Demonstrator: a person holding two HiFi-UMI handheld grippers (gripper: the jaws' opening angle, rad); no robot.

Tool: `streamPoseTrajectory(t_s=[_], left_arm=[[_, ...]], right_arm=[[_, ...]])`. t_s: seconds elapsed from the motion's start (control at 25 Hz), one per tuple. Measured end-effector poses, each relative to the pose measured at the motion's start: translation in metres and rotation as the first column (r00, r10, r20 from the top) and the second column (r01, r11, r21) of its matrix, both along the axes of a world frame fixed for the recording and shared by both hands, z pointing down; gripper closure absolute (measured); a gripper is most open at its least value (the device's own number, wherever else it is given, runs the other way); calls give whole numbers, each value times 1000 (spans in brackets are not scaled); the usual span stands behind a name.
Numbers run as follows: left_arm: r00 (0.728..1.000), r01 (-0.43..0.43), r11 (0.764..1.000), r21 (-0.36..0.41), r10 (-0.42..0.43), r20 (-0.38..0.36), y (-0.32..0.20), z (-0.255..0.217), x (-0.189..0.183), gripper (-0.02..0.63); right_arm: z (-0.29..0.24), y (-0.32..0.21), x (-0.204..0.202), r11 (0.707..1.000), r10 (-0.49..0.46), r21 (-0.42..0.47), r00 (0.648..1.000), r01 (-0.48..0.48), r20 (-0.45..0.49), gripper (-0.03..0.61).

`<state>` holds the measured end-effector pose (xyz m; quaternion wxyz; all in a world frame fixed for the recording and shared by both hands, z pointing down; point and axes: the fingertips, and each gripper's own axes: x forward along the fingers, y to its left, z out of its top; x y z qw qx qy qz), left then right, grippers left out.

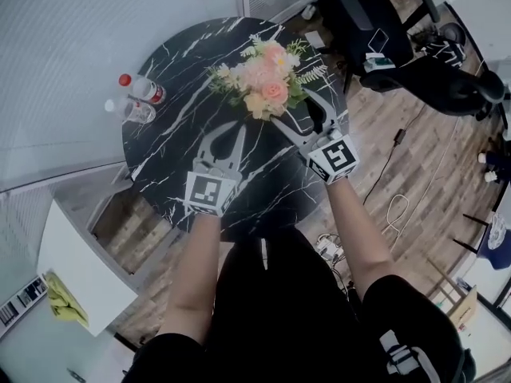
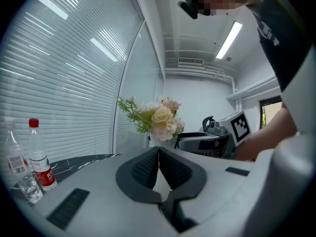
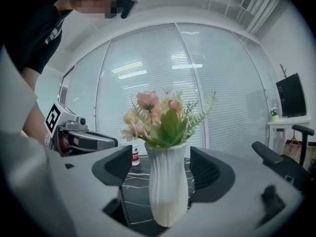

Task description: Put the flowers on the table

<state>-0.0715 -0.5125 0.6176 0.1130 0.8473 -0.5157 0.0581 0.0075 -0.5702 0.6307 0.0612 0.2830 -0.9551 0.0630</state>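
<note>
Pink and peach flowers (image 1: 263, 74) stand in a white ribbed vase (image 3: 168, 186) on the round black marble table (image 1: 184, 78), towards its far right side. My right gripper (image 1: 291, 108) is open; its two pads flank the vase with a gap on each side, and the vase's base rests on the marble. In the right gripper view the flowers (image 3: 163, 115) rise above the right gripper (image 3: 168, 167). My left gripper (image 1: 238, 128) hovers shut and empty over the table's middle, just left of the bouquet. From the left gripper (image 2: 159, 149) the flowers (image 2: 160, 120) show ahead.
Two red-capped water bottles (image 1: 140, 92) lie near the table's left edge, also seen as bottles (image 2: 39, 157). A black office chair (image 1: 383, 38) stands beyond the table at the right. A white shelf (image 1: 80, 270) sits lower left. Cables lie on the wooden floor (image 1: 399, 206).
</note>
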Motion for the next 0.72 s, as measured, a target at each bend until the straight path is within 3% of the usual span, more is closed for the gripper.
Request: streamPoseTrajectory(t_s=[0.4,0.72], left_arm=[[996,-84,996,21,84,-17,60,-52,12,600],[987,-153,986,62,156,-43,122,-107,23,601]], right_arm=[[-58,63,12,999,29,-26,999,-29,15,235],[-116,137,10,1000,-10,-8,999,11,36,236]])
